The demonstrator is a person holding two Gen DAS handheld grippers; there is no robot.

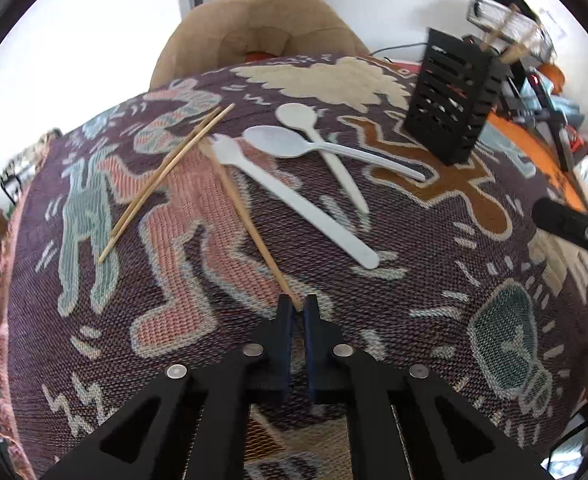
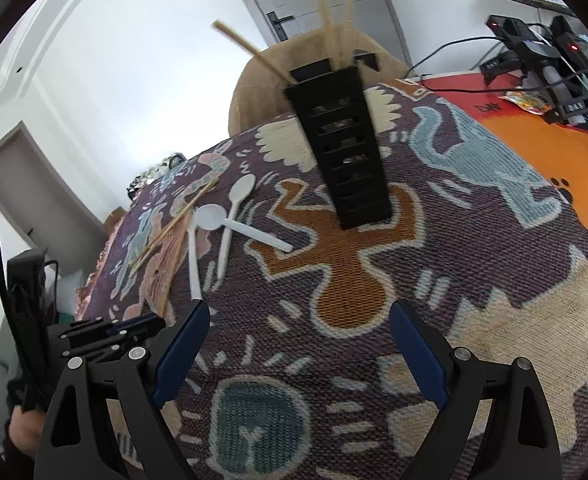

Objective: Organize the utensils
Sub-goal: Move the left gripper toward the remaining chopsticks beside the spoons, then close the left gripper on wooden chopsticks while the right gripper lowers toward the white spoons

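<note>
Utensils lie scattered on the woven patterned tablecloth (image 1: 434, 300); a black slotted plastic holder (image 1: 450, 96) stands at upper right. Three white plastic spoons (image 1: 294, 184) cross mid-frame. One loose wooden chopstick (image 1: 249, 224) runs diagonally from centre down to the left gripper (image 1: 298, 307), whose jaws are pinched narrow on its near end. The right gripper (image 2: 300, 320) hovers wide, empty.

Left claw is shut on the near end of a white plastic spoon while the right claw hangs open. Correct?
Not quite. In the left wrist view the left claw is shut on the near end of a wooden chopstick, not a spoon. The right claw is indeed open.
</note>
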